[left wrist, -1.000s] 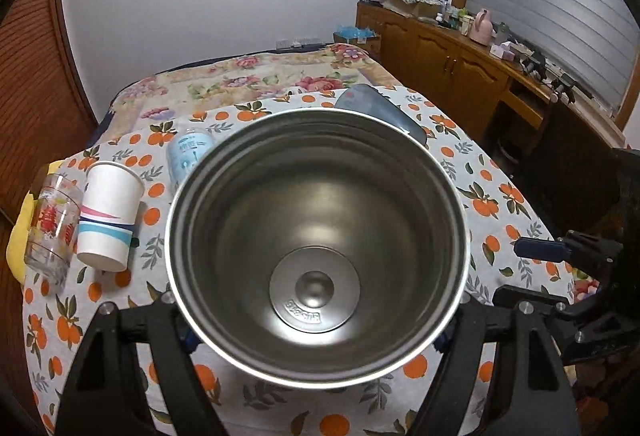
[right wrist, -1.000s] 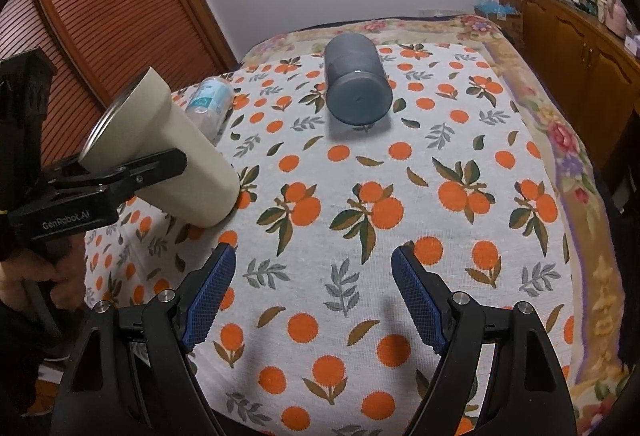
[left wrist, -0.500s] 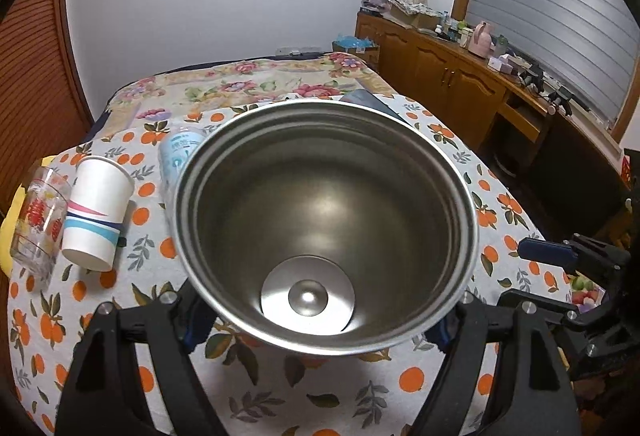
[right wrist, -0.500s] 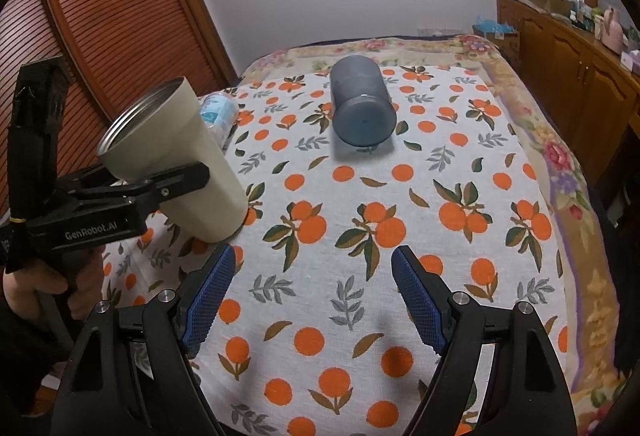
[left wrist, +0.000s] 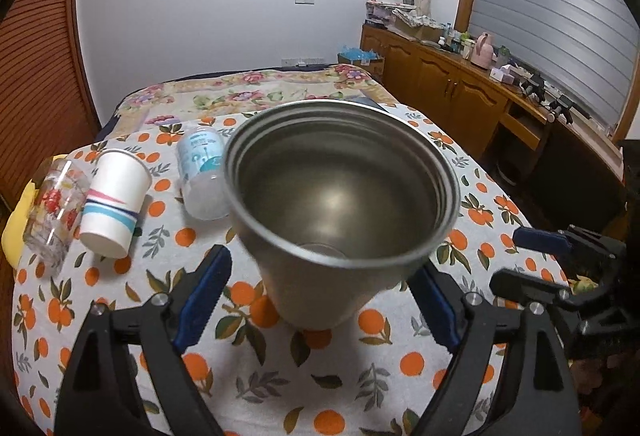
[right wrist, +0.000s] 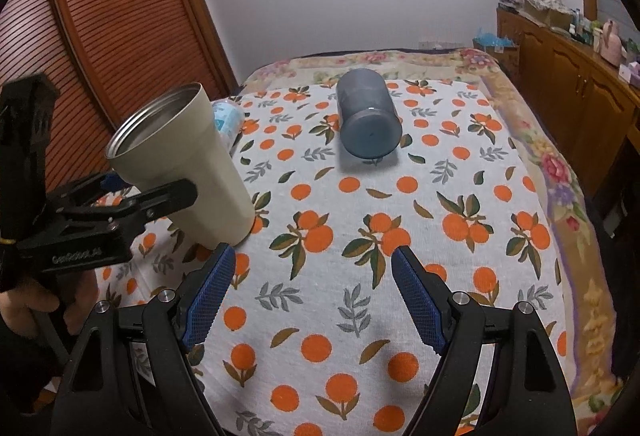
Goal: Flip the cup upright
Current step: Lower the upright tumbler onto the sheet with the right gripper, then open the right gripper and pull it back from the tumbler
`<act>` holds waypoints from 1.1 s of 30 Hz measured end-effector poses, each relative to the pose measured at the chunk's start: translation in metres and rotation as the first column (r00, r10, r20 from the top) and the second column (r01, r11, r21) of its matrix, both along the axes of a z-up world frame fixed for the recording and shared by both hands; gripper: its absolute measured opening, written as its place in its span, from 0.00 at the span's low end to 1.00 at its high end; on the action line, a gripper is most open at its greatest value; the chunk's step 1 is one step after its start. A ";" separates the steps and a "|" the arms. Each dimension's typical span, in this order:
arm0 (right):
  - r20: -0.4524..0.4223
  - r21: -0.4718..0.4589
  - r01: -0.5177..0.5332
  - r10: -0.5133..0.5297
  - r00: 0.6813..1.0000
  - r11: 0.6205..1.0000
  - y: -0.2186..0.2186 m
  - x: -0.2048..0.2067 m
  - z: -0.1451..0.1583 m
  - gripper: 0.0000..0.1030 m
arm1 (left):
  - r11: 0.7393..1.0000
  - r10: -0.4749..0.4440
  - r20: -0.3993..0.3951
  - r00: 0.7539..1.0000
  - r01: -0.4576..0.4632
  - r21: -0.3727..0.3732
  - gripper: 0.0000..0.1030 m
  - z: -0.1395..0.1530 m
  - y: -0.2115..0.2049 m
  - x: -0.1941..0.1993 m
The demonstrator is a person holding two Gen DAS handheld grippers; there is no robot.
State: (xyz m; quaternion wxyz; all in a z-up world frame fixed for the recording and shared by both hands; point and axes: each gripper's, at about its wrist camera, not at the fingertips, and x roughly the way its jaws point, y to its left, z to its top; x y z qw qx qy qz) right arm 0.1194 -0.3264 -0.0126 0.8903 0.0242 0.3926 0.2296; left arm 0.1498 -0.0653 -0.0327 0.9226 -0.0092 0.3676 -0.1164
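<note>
A cream steel-lined tumbler (left wrist: 340, 220) stands nearly upright, mouth up, its base on the orange-print tablecloth (right wrist: 360, 276). It also shows in the right wrist view (right wrist: 188, 172), still leaning a little. My left gripper (left wrist: 320, 300) is open, its blue pads either side of the tumbler and apart from it. My right gripper (right wrist: 310, 296) is open and empty over the cloth. A blue-grey cup (right wrist: 368, 120) lies on its side at the far middle, its base toward me.
A paper cup (left wrist: 114, 204), a printed glass (left wrist: 56, 212) and a small clear bottle (left wrist: 202, 172) lie on their sides at the left. A wooden cabinet (left wrist: 460, 96) stands to the right, a slatted door (right wrist: 120, 16) to the left.
The tumbler has tipped from lying toward me to nearly upright on the cloth. My left jaws have opened and let go of it. The right gripper has hardly moved.
</note>
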 end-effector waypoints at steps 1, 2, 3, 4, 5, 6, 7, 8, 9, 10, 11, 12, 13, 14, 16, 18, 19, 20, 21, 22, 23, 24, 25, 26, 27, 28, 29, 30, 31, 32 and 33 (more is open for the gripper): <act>0.002 0.002 0.002 -0.002 1.000 1.000 0.000 -0.001 0.000 0.80 | 1.000 0.002 0.006 1.000 -0.002 -0.002 0.85 0.001 0.002 -0.004; 0.004 0.005 0.002 -0.002 1.000 1.000 -0.001 -0.001 0.000 0.80 | 1.000 0.004 0.009 1.000 -0.004 -0.002 0.86 0.001 0.002 -0.007; 0.005 0.010 0.003 -0.003 1.000 1.000 -0.001 -0.001 0.001 0.80 | 1.000 0.008 0.014 1.000 -0.007 -0.002 0.86 0.002 0.003 -0.009; 0.006 0.013 0.005 -0.005 1.000 1.000 -0.001 -0.001 0.001 0.80 | 1.000 0.009 0.019 1.000 -0.009 -0.005 0.86 0.003 0.005 -0.013; 0.007 0.016 0.007 -0.007 1.000 1.000 -0.002 -0.001 0.001 0.80 | 1.000 0.011 0.021 1.000 -0.010 -0.010 0.86 0.003 0.006 -0.015; 0.007 0.018 0.007 -0.008 1.000 1.000 -0.002 -0.002 0.001 0.80 | 1.000 0.014 0.025 1.000 -0.014 -0.014 0.86 0.004 0.009 -0.019; 0.009 0.021 0.008 -0.008 1.000 1.000 -0.002 -0.002 0.001 0.80 | 1.000 0.018 0.030 0.999 -0.018 -0.017 0.86 0.006 0.012 -0.023; 0.012 0.024 0.011 -0.011 1.000 1.000 -0.002 -0.003 0.002 0.80 | 1.000 0.022 0.036 0.999 -0.021 -0.019 0.86 0.008 0.013 -0.026; 0.019 0.028 0.014 -0.014 1.000 1.000 -0.002 -0.004 0.003 0.80 | 0.999 0.025 0.045 0.999 -0.024 -0.020 0.86 0.010 0.014 -0.030; 0.022 0.030 0.015 -0.015 1.000 0.999 -0.002 -0.005 0.004 0.80 | 0.999 0.032 0.052 0.998 -0.031 -0.020 0.86 0.012 0.016 -0.035; 0.027 0.035 0.016 -0.017 0.999 0.999 -0.001 -0.006 0.005 0.80 | 0.999 0.036 0.056 0.998 -0.035 -0.019 0.86 0.013 0.017 -0.037; 0.031 0.041 0.018 -0.019 0.999 0.999 -0.001 -0.007 0.006 0.80 | 0.999 0.040 0.060 0.997 -0.039 -0.022 0.86 0.016 0.019 -0.042; 0.036 0.048 0.020 -0.021 0.999 0.999 -0.001 -0.008 0.007 0.80 | 0.999 0.043 0.061 0.997 -0.042 -0.022 0.86 0.017 0.021 -0.044; 0.043 0.055 0.021 -0.023 0.999 0.998 0.000 -0.009 0.009 0.80 | 0.999 0.048 0.065 0.997 -0.047 -0.020 0.86 0.020 0.022 -0.047; 0.060 0.062 0.022 -0.025 0.998 0.998 0.002 -0.012 0.013 0.80 | 0.998 0.063 0.082 0.995 -0.062 -0.012 0.86 0.026 0.026 -0.055; 0.087 0.063 0.023 -0.028 0.996 0.998 0.005 -0.016 0.019 0.80 | 0.997 0.078 0.096 0.992 -0.079 0.005 0.86 0.031 0.029 -0.061; 0.105 0.063 0.023 -0.030 0.994 0.998 0.007 -0.020 0.024 0.80 | 0.995 0.090 0.107 0.990 -0.093 0.020 0.86 0.035 0.030 -0.065; 0.119 0.064 0.024 -0.032 0.992 0.998 0.009 -0.022 0.027 0.81 | 0.995 0.096 0.114 0.989 -0.099 0.024 0.86 0.037 0.031 -0.067; 0.129 0.066 0.025 -0.033 0.991 0.998 0.010 -0.023 0.029 0.81 | 0.995 0.098 0.124 0.987 -0.101 0.022 0.86 0.040 0.033 -0.070; 0.148 0.069 0.025 -0.035 0.988 0.997 0.012 -0.027 0.033 0.83 | 0.995 0.097 0.132 0.986 -0.100 0.018 0.86 0.043 0.035 -0.073; 0.162 0.067 0.025 -0.035 0.986 0.997 0.014 -0.029 0.036 0.84 | 0.995 0.099 0.136 0.986 -0.103 0.016 0.86 0.044 0.038 -0.075; 0.177 0.065 0.026 -0.037 0.984 0.998 0.016 -0.031 0.039 0.85 | 0.994 0.106 0.142 0.984 -0.109 0.019 0.86 0.046 0.038 -0.077; 0.196 0.062 0.028 -0.040 0.980 0.998 0.018 -0.034 0.042 0.85 | 0.993 0.114 0.146 0.983 -0.118 0.025 0.86 0.047 0.039 -0.079; 0.219 0.054 0.033 -0.044 0.975 0.998 0.020 -0.038 0.045 0.85 | 0.990 0.128 0.150 0.980 -0.135 0.034 0.86 0.049 0.039 -0.081; 0.232 0.048 0.036 -0.047 0.972 0.998 0.022 -0.041 0.046 0.85 | 0.989 0.133 0.154 0.979 -0.140 0.035 0.86 0.049 0.040 -0.083; 0.252 0.041 0.040 -0.049 0.967 0.998 0.024 -0.046 0.048 0.85 | 0.989 0.135 0.158 0.978 -0.142 0.031 0.86 0.050 0.041 -0.085; 0.263 0.038 0.041 -0.050 0.963 0.998 0.025 -0.049 0.049 0.85 | 0.989 0.137 0.164 0.977 -0.143 0.024 0.86 0.051 0.043 -0.089; 0.277 0.035 0.042 -0.050 0.960 0.999 0.027 -0.052 0.050 0.85 | 0.989 0.143 0.168 0.975 -0.149 0.022 0.86 0.051 0.044 -0.091; 0.294 0.029 0.046 -0.052 0.954 0.999 0.029 -0.056 0.051 0.85 | 0.987 0.152 0.176 0.973 -0.159 0.025 0.86 0.051 0.046 -0.094; 0.309 0.024 0.049 -0.054 0.949 0.999 0.031 -0.060 0.052 0.85 | 0.986 0.156 0.180 0.971 -0.164 0.029 0.86 0.051 0.046 -0.096; 0.319 0.020 0.050 -0.053 0.946 0.999 0.032 -0.062 0.052 0.85 | 0.985 0.161 0.185 0.970 -0.171 0.038 0.86 0.051 0.046 -0.099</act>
